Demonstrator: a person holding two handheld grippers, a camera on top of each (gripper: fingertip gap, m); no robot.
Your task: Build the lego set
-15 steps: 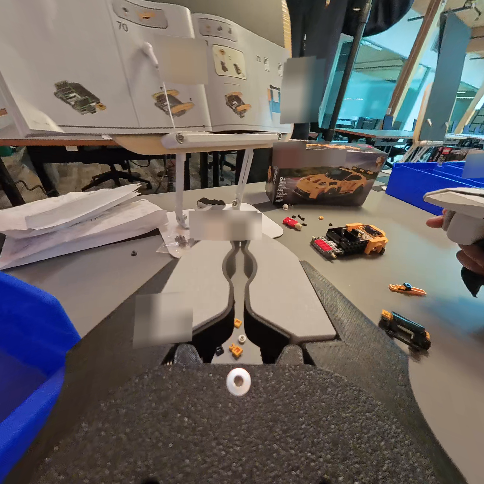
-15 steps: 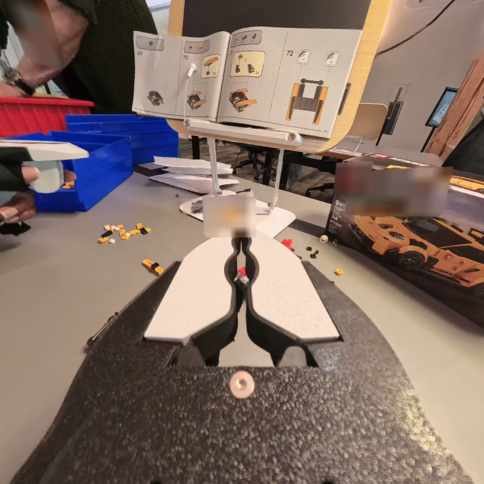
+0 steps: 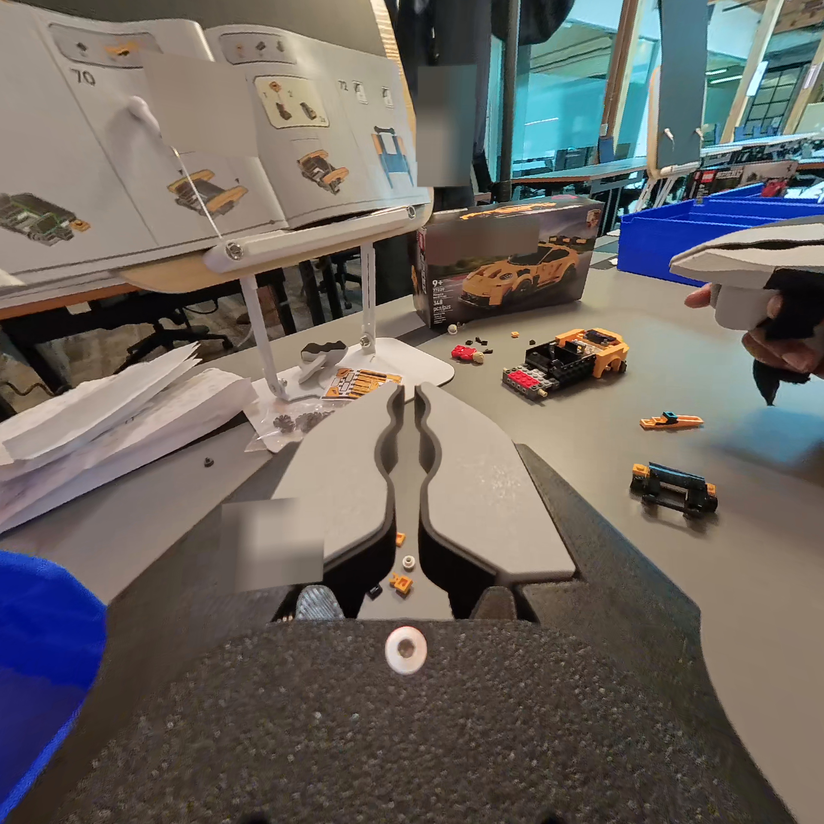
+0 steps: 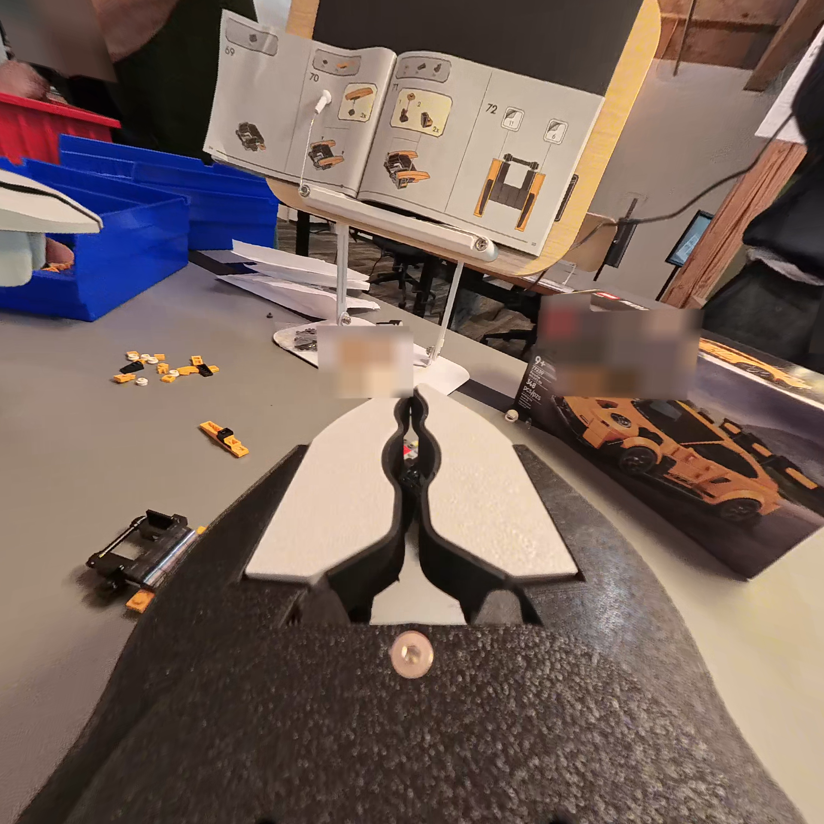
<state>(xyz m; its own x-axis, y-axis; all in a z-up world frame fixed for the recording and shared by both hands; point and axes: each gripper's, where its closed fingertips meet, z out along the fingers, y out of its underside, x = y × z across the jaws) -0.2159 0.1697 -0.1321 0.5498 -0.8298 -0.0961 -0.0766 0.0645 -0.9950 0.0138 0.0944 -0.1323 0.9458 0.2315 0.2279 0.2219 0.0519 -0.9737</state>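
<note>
Left gripper (image 3: 409, 392) hangs above the grey table (image 3: 557, 441), fingers nearly together with a thin gap, nothing between them. Small loose pieces (image 3: 401, 575), orange, white and black, lie on the table under its fingers.

Right gripper (image 4: 412, 399) has its fingers pressed together at the tips; a dark bit shows in the slot behind them, possibly a piece on the table beyond, hard to tell.

Half-built car (image 3: 566, 361), black and orange with red studs, sits on the table just in front of the set's box (image 3: 504, 263). Near it, toward the right gripper: a flat orange strip (image 3: 671, 421) and a black frame piece (image 3: 673, 490), apart from each other. A scatter of small orange and white bits (image 4: 165, 368) lies near the blue bins (image 4: 133, 236).

Instruction booklet (image 4: 401, 133) lies open on a white stand (image 4: 392, 223). Sticker sheet (image 3: 361, 383) and a bag of small dark parts (image 3: 294, 421) rest on the stand's base. Stack of white paper bags (image 3: 111, 423) to the left.
</note>
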